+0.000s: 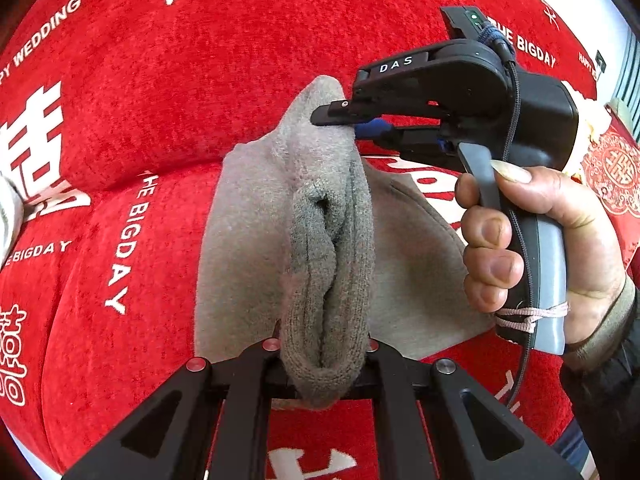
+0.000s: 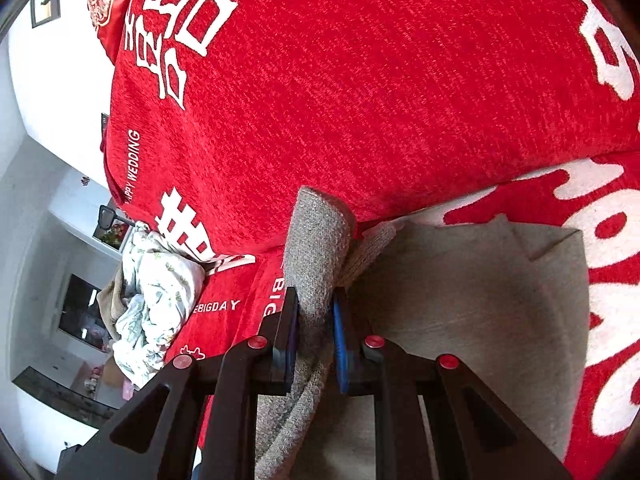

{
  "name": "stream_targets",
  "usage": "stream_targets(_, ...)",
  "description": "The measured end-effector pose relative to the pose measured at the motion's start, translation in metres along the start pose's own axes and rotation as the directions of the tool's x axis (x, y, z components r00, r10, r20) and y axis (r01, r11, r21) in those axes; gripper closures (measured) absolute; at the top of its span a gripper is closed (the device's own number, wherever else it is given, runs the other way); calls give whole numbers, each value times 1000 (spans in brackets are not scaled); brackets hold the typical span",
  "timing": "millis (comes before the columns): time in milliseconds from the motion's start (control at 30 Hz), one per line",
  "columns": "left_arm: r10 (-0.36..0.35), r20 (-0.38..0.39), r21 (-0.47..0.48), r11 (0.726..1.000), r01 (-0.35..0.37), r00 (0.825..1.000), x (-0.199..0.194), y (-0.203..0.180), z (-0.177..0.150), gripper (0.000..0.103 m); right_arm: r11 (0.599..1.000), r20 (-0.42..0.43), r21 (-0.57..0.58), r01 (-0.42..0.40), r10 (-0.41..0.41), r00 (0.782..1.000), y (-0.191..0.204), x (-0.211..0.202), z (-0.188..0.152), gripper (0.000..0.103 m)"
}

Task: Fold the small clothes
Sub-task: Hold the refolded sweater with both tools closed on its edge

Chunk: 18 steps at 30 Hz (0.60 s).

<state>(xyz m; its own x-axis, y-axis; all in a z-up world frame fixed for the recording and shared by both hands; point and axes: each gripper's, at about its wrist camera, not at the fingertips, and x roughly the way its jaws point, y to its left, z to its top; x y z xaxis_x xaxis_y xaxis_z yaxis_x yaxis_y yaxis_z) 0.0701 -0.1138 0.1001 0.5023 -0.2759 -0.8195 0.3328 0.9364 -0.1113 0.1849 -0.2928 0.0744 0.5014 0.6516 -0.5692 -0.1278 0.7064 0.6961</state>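
Item: grey knitted garment (image 1: 324, 248), small, ribbed band along one edge, the smoother panel trailing below it; held up over the seat of a red sofa cover (image 1: 168, 92) printed with white wedding lettering, its lower panel resting on the seat cushion. Holders: left hand-held gripper (image 1: 324, 364), jaws pressed together on a bunched roll of the ribbed band right at the camera; right hand-held gripper (image 1: 340, 122), carried by a hand (image 1: 540, 248) on its handle, pinching the far end of the same band between a black finger and a blue pad. From the right wrist the same pinch shows close up, right hand-held gripper (image 2: 316, 320) with the knit (image 2: 320, 248) standing up between its two pads and the flat panel spread to the right on the cushion. Key relation: the band's long axis runs straight away from the left hand-held gripper toward the right one, so the two grips sit at opposite ends of one edge, the cloth between them slack and creased rather than taut. Both holders are already on the item; neither is nearer. Judgement: the coming move depends on drawing the two ends apart along that axis, or bringing them together, before laying the piece flat on the seat. Elsewhere: a crumpled floral cloth (image 2: 156, 292) lies well apart at the sofa's far end.
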Motion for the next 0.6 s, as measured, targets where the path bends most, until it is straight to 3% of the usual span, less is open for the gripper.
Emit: stream_targets(600, 14, -52, 103, 995, -9, 999, 28, -62, 19, 95, 1000, -16, -1, -22, 22, 1000, -52, -21, 18, 86)
